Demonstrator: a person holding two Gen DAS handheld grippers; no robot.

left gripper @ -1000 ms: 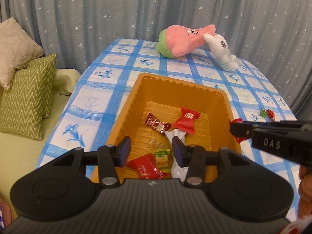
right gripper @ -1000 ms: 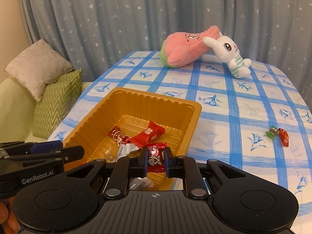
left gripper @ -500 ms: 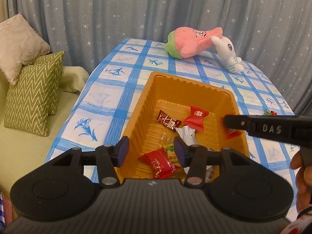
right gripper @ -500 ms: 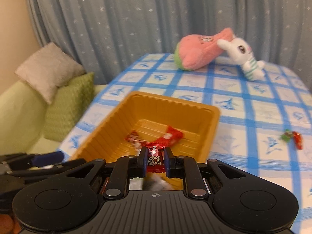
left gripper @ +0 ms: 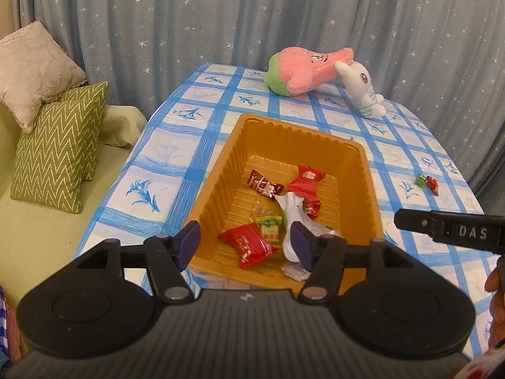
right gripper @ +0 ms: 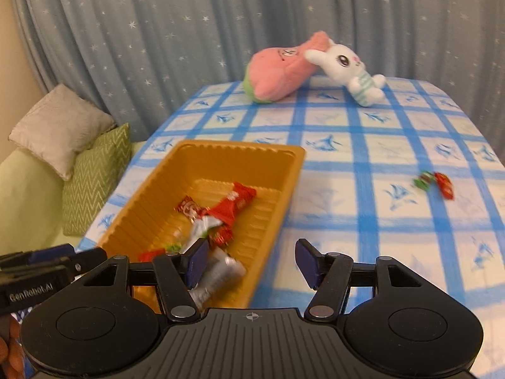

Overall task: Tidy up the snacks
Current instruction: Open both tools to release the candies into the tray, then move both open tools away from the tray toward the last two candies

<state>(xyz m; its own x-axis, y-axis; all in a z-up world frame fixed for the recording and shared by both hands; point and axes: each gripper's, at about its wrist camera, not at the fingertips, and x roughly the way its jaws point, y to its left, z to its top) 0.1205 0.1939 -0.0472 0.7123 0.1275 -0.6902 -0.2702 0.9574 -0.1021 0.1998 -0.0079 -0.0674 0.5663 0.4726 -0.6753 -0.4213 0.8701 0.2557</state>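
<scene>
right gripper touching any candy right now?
Apart. The right wrist view shows the right gripper wide open with nothing between its fingers; the candies lie in the orange tray.

Bare tablecloth (right gripper: 363,195) separates the tray (right gripper: 284,195) from two stray candies (right gripper: 434,183).

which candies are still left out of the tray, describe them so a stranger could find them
Start from the orange tray on the blue-checked tablecloth. To its right, alone on the cloth, lie two small wrapped candies side by side. One is green, one red, and they are the only sweets outside the tray.
</scene>
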